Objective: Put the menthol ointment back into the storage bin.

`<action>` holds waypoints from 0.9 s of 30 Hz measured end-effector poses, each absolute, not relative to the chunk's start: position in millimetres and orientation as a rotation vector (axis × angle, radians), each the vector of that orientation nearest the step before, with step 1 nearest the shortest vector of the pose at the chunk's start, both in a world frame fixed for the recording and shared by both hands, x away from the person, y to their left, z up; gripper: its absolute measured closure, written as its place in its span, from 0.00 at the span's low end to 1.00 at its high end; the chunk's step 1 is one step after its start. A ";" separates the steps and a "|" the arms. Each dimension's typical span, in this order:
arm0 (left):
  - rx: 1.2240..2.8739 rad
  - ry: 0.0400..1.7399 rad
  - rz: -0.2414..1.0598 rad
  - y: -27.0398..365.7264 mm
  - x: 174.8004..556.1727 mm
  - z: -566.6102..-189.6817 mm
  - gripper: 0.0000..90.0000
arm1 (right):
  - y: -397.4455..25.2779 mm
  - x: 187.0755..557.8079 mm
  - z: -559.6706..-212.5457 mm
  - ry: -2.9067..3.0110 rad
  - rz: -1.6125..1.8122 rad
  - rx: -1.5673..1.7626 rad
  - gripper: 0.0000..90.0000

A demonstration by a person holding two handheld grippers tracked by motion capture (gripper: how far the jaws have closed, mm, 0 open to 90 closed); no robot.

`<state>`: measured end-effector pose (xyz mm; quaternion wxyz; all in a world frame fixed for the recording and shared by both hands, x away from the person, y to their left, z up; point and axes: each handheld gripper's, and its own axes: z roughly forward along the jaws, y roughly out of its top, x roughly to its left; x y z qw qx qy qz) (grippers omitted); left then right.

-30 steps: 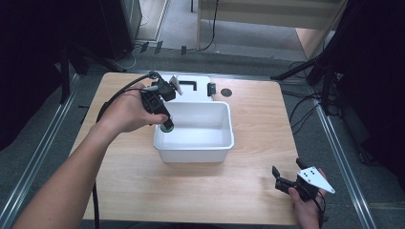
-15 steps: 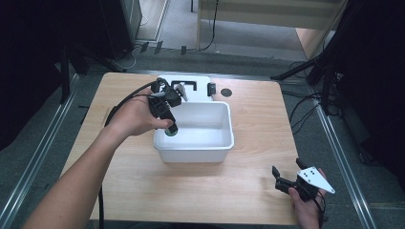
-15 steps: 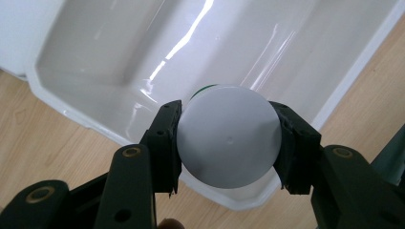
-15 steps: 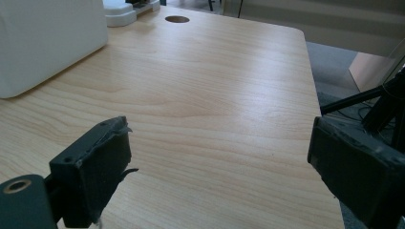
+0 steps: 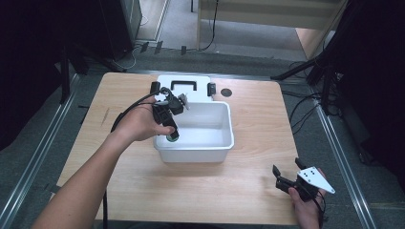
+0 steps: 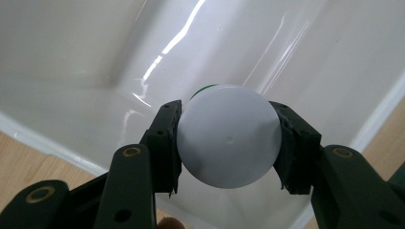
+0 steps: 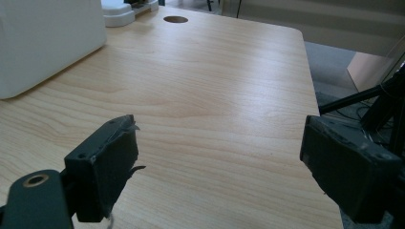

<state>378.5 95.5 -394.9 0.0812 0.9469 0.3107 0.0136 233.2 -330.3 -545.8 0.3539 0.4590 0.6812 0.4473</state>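
Left gripper (image 5: 170, 135) pinching a white ball (image 6: 228, 135) over the white tub (image 5: 224, 143).

Centre of the high view: the ball, green showing at its far edge, sits clamped between both jaws, just inside the tub's left wall. Lower right of the frame: right gripper (image 5: 282, 180), jaws spread wide, holding nothing, above the bare wooden table (image 5: 239, 191), well apart from the tub.

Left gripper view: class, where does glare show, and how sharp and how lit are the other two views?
Left gripper view: bright glare streaks on the tub wall behind the ball. Right gripper view: table grain sharp, near jaws soft, even light. High view: table well lit, surroundings nearly black.
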 end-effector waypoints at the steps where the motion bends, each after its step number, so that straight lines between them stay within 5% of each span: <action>1: 2.833 0.930 0.043 94.9 378.8 -396.9 0.57 | -330.2 233.0 -545.7 1.761 1.157 1.189 0.14; 27: 2.995 0.940 0.097 77.8 387.5 -435.7 0.57 | -330.6 233.0 -545.7 1.760 1.160 1.190 0.14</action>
